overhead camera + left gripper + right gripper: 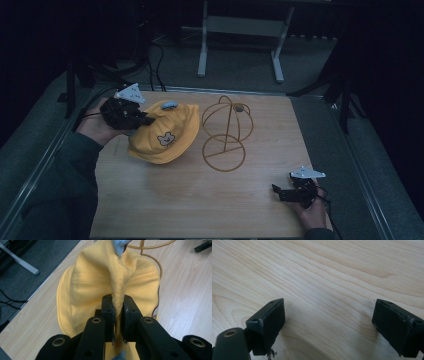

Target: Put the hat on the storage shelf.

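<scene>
The left gripper (145, 120) was positioned near the far-left corner of the counter (200, 200), held in the person's left hand (97, 127). Its 2 jaws were clenched on a raised fold of the yellow hat (165, 132), as seen in the left gripper view, where the pinched fabric ridge ran up between the jaws of the left gripper (117, 312) and the rest of the yellow hat (92, 282) spread out beyond them. The hat sat left of centre on the counter, directly beside the gripper, with a small bear emblem (165, 138) facing the near edge and a light blue patch (169, 105) at its top.

Just beside the hat, toward the centre of the counter, stood a gold wire stand (226, 132) with a round base ring and domed loops above it.

The right gripper (281, 191) was near the near-right corner of the counter, well apart from the hat. In the right gripper view, the right gripper (328, 325) had its 2 jaws spread wide and released, with bare wood grain of the counter (324, 277) between them.
</scene>
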The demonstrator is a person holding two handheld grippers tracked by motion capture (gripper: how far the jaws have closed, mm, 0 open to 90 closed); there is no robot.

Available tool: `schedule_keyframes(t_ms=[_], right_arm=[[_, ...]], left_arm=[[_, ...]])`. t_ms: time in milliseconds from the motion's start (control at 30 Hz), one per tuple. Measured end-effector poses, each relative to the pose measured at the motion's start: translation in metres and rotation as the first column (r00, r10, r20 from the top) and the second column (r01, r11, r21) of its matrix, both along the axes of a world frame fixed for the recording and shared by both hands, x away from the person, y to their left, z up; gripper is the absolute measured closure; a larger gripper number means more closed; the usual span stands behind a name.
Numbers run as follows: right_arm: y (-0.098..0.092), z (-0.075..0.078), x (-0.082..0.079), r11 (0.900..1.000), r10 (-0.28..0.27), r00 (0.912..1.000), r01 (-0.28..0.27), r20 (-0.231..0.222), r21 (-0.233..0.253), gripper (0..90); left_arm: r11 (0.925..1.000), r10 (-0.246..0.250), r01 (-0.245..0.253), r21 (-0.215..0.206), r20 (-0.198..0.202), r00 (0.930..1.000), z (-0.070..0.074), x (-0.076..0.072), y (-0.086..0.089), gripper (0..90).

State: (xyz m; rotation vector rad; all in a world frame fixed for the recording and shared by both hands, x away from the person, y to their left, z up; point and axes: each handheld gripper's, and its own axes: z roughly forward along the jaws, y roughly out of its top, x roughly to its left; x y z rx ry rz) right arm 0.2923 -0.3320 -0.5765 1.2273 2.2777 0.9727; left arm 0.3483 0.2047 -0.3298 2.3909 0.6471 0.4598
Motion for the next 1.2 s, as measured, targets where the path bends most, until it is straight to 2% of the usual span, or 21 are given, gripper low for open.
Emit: schedule_keyframes(t_ms=[600, 1200], right_arm=[[0.0, 0.0, 0.0, 1.0, 0.001, 1.0, -0.001, -0.001, -0.001, 11.1], [0.0, 0.0, 0.0, 1.0, 0.001, 1.0, -0.001, -0.001, -0.001, 11.1]], left_arm=[[0.9987, 0.006, -0.004, -0.05, 0.028, 0.9996, 0.015, -0.002, 0.006, 82.1], [0.9969, -0.011, 0.015, -0.078, 0.051, 0.9987, 0.03, -0.002, 0.005, 82.1]])
